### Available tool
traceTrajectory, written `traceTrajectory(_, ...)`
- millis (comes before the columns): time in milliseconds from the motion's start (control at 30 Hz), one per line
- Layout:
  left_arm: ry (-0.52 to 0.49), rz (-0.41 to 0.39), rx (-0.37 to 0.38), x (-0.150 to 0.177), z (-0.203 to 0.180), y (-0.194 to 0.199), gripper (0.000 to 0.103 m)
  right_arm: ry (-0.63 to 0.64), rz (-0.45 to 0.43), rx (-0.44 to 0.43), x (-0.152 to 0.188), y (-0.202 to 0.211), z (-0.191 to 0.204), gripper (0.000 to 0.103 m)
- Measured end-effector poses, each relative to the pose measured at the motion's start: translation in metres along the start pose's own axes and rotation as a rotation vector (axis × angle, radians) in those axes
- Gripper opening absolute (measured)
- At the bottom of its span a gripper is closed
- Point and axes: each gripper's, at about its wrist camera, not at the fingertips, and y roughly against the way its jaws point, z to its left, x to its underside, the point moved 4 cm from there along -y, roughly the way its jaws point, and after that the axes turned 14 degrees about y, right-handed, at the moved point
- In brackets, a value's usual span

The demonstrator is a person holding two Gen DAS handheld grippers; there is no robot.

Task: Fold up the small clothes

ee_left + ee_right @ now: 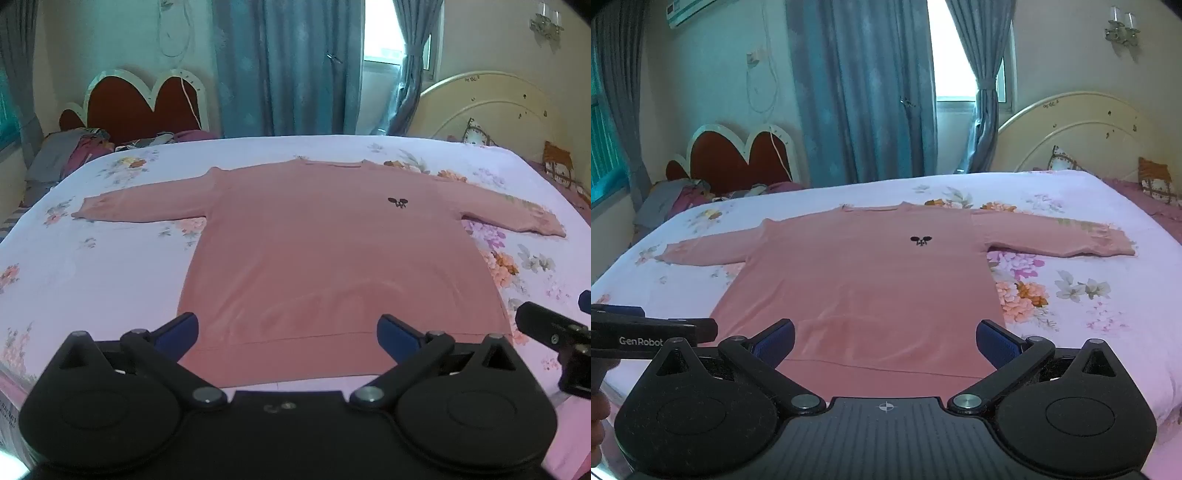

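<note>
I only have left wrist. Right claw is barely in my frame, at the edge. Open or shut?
Observer: Right claw is wide open, nothing between its pads, poised over the hem of the pink shirt.
Operator: What's on the wall, top left? Cut off for me.
Observer: An air conditioner is mounted high there, in the right wrist view only.
Operator: Any marking on the left claw's outer side?
Observer: Yes, the left claw shows "GenRobot" lettering on its side, seen from the right wrist.
</note>
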Motion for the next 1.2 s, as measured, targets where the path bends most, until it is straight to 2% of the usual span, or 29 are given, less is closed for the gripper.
traceTrajectory(100,-0.005,0.002,-0.005,0.001,-0.003,-0.002,0.103,0.008,-0.001,-0.002,0.002,0.001,0.001,0.103)
traceTrajectory(200,0.051,-0.036,0.008,0.004,0.001,0.018,0.103,0.027,-0.001,0.008,-0.001,0.002,0.005,0.103)
traceTrajectory(300,0.054,-0.021,0.008,0.002,0.006,0.026,0.103,0.033,-0.007,0.014,-0.003,0.013,0.011,0.103)
traceTrajectory(600,0.054,-0.009,-0.018,-0.001,0.002,0.017,0.103,0.021,0.000,0.005,-0.004,0.011,0.006,0.103)
traceTrajectory(1200,0.064,-0.009,-0.020,-0.002,0.002,0.017,0.103,0.019,0.012,0.026,0.000,0.004,0.001,0.103)
